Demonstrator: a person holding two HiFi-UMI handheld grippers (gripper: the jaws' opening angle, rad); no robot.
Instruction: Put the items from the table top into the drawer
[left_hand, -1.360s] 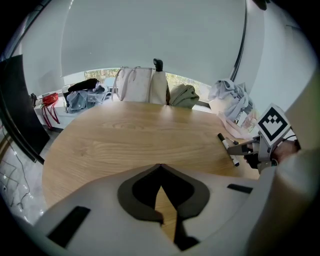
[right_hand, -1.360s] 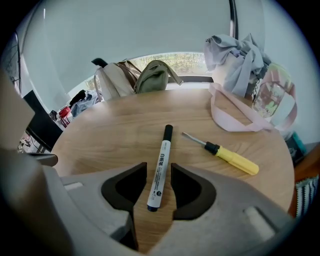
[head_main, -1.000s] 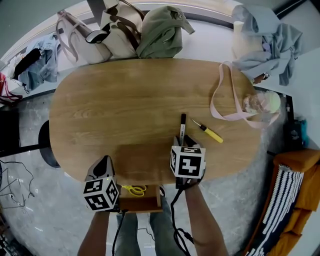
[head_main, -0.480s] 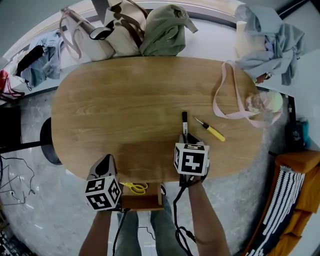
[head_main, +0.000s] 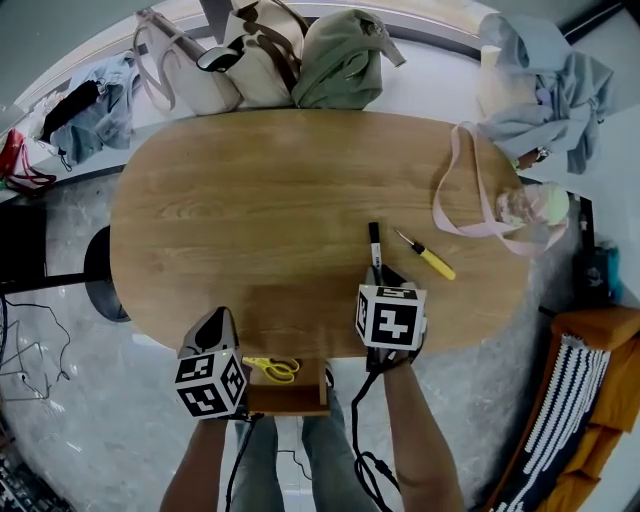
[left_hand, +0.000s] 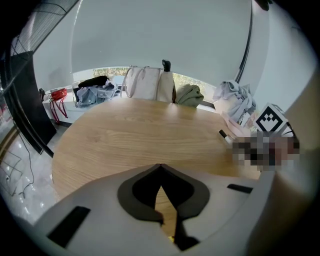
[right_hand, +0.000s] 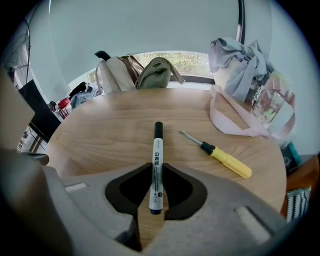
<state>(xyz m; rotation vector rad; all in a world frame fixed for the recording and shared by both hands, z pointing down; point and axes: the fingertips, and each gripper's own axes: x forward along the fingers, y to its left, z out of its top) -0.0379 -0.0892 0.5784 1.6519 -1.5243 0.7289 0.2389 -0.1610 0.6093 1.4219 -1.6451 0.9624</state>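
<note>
Head view: right tongs (head_main: 378, 272) have just been closing on the white, black-capped marker (head_main: 374, 243), which lies on the wood-grain counter (head_main: 250, 200) near the yellow-handled screwdriver (head_main: 428, 257). The drawer (head_main: 290, 398) stands open below, yellow scissors (head_main: 268, 369) inside. Left gripper view: left tongs (left_hand: 159, 167) together, empty. Right gripper view: both pads press the smooth round barrel, so the marker looks ready to lift.

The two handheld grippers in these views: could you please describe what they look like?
The left gripper and right gripper have pale grey moulded bodies with dark, curved jaw pads. Each carries a white cube printed with black square markers, and a black cable trails from each towards the person.
</note>
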